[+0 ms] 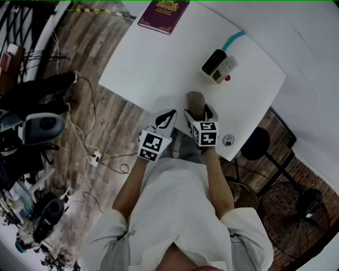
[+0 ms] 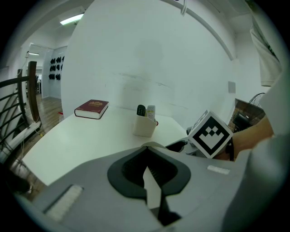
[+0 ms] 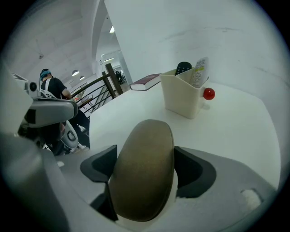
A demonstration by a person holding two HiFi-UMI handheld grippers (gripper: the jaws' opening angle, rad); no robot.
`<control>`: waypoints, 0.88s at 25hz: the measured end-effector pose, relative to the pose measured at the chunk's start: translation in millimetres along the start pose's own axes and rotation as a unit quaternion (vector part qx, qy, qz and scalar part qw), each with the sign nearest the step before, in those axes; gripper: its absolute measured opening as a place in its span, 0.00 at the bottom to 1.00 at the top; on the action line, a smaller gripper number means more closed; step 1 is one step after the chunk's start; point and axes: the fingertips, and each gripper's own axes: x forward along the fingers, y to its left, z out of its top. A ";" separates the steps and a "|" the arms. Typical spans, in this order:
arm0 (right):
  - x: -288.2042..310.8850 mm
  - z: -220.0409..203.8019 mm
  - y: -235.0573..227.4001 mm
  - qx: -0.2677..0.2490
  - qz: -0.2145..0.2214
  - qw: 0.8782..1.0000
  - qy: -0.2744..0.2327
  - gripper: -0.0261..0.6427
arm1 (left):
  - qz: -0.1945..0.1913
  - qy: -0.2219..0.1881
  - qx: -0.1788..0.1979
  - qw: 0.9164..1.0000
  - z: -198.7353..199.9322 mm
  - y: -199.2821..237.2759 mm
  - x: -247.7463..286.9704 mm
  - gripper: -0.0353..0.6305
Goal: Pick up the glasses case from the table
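Note:
The glasses case (image 1: 196,100), an olive-brown oval shell, sits between the jaws of my right gripper (image 1: 200,111) at the near edge of the white table (image 1: 159,63). In the right gripper view the glasses case (image 3: 144,167) fills the gap between the two dark pads, and the right gripper (image 3: 145,181) is shut on it. I cannot tell whether the case still touches the tabletop. My left gripper (image 1: 165,118) hovers just left of it at the table edge; in its own view the left gripper (image 2: 147,146) is shut with nothing in it.
A cream holder (image 1: 218,66) with remotes stands further back on the table, with a red ball (image 3: 208,94) beside it. A maroon book (image 1: 163,14) lies at the far edge. A black stool (image 1: 255,143) stands to the right, and cables trail on the floor at the left.

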 end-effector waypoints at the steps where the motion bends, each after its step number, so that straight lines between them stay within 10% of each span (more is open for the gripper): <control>1: -1.9 0.7 1.3 0.003 0.002 1.000 -0.005 0.63 | 0.000 0.000 0.001 1.000 -0.5 0.1 -1.3 0.08; 22: -119.3 100.9 23.1 -0.034 -0.006 0.979 -0.202 0.63 | -0.017 -0.081 0.047 0.995 62.2 -12.3 -34.0 0.08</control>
